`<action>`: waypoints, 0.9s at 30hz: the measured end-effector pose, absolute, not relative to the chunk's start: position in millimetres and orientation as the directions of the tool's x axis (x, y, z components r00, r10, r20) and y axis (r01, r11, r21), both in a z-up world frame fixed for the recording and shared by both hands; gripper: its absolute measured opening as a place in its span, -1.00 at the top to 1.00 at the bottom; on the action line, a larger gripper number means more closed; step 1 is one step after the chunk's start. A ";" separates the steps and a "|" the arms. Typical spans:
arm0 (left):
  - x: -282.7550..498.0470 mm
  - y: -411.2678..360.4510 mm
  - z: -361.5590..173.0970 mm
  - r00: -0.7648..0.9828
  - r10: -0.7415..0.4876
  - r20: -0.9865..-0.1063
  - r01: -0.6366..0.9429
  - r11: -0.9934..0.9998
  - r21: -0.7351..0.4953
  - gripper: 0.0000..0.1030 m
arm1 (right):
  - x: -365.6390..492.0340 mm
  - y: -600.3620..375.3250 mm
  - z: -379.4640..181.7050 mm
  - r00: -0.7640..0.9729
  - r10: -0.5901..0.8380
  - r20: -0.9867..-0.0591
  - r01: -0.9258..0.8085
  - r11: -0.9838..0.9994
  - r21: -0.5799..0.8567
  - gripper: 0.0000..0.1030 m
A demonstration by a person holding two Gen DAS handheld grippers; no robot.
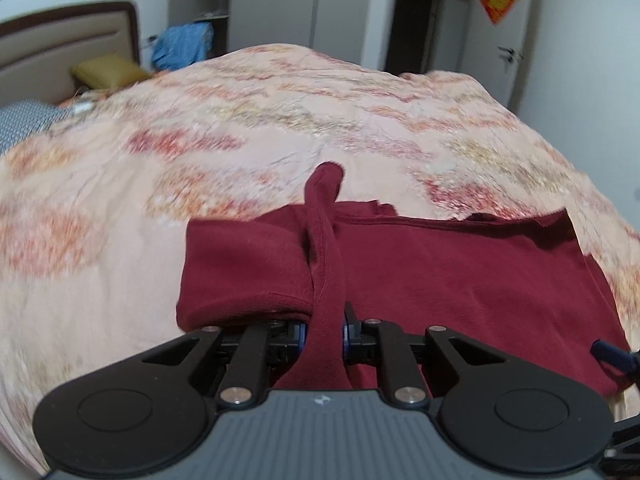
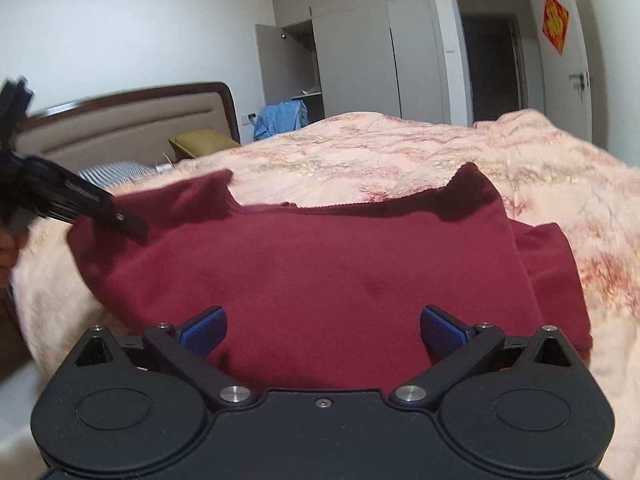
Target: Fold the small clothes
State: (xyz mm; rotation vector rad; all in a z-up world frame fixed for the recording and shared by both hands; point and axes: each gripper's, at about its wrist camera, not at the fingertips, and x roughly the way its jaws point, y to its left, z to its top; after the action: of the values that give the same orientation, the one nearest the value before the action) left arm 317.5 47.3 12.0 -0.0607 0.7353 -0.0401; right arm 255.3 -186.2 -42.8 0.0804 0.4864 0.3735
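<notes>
Left hand-held gripper (image 1: 325, 330): lower centre, pinched on a fold of the maroon garment (image 1: 440, 280).
Garment: spread mid-frame on the bed (image 1: 280, 120).
Right hand-held gripper (image 2: 323, 330): wide apart, empty.
Advice: lift evenly, keep edges aligned.

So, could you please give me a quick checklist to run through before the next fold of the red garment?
1. Left hand-held gripper grips the garment: ok, shut on a pinched ridge of cloth.
2. Right hand-held gripper has a hold: not ok, jaws wide open over the cloth, pads not pressing it.
3. Garment all on the bedspread: ok, in both views.
4. Bedspread beyond the garment free for the fold: ok.
5. Grippers apart from each other: ok, the left one is off at the garment's far left corner in the right wrist view.
6. Layers caught in the left pinch: cannot tell.
</notes>
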 end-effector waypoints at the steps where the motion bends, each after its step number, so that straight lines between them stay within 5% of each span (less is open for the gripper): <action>1: 319.1 42.2 16.2 0.739 -0.060 -0.671 0.030 0.998 -0.056 0.68 | 252.9 -190.8 -39.9 0.815 0.375 -0.442 -0.333 0.927 0.173 -0.99; 12: 325.7 -52.8 67.7 0.725 -0.297 -0.621 0.294 0.949 -0.110 0.69 | 213.5 -245.0 -34.2 0.852 0.260 -0.454 -0.219 0.965 0.142 -0.99; 20: 329.0 -133.3 20.1 0.591 -0.462 -0.661 0.473 0.862 -0.180 0.64 | 174.8 -282.1 -47.9 0.849 0.154 -0.506 -0.106 0.987 0.122 -0.99; 27: 324.6 -124.1 4.5 0.560 -0.514 -0.650 0.477 0.841 -0.254 0.29 | 172.3 -283.7 -56.1 0.832 0.161 -0.531 -0.092 0.984 0.155 -0.99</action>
State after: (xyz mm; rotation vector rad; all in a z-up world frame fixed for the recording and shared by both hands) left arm 324.6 -124.1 4.5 -0.0508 0.7830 -0.5846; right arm 172.3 -283.7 -56.1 0.1251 0.5736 0.1347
